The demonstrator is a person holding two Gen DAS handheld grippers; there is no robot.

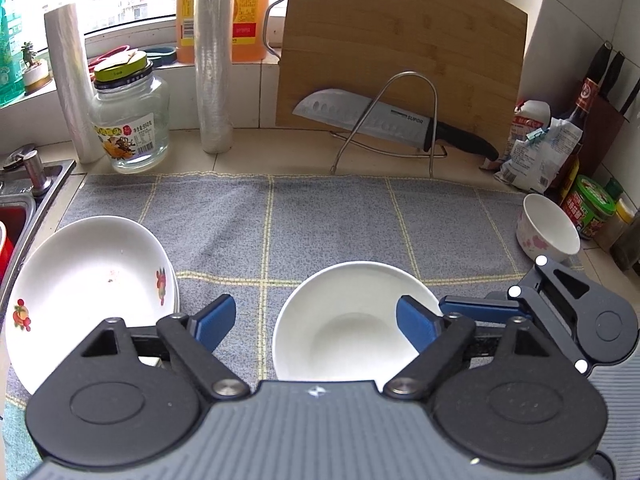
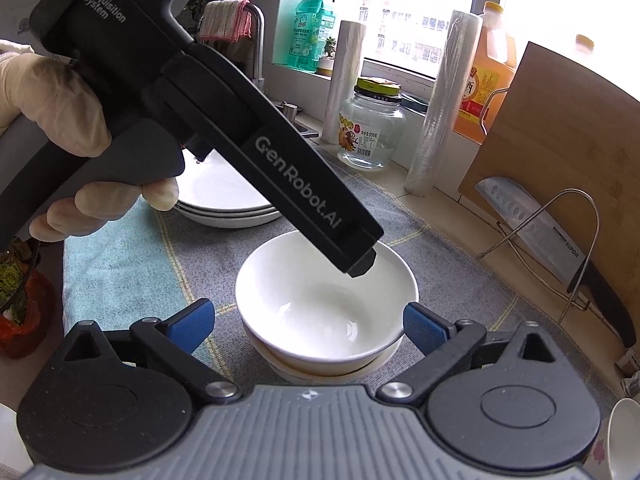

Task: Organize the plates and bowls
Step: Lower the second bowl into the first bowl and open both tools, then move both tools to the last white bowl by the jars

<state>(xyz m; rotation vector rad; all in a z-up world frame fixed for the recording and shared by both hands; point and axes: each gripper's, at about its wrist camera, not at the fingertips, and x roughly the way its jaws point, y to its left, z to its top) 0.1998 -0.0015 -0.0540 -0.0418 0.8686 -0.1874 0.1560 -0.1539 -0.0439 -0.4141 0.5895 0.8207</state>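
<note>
A plain white bowl [image 1: 348, 320] sits on the grey checked cloth [image 1: 320, 216]; in the right wrist view the white bowl [image 2: 320, 312] rests nested in another bowl beneath it. My left gripper [image 1: 316, 326] is open, hovering over this bowl, its right pad just over the rim. My right gripper [image 2: 308, 326] is open, its fingers either side of the bowl stack; it also shows in the left wrist view [image 1: 480, 308]. A stack of white fruit-patterned plates [image 1: 88, 292] lies at the left. A small flowered bowl [image 1: 546, 228] stands at the right.
A knife [image 1: 392, 124] rests on a wire rack before a cutting board [image 1: 404, 52]. A glass jar [image 1: 130, 124], film rolls [image 1: 212, 60] and oil jug [image 1: 240, 8] stand behind. The sink [image 1: 24, 200] is left; bottles and packets [image 1: 560, 148] are right.
</note>
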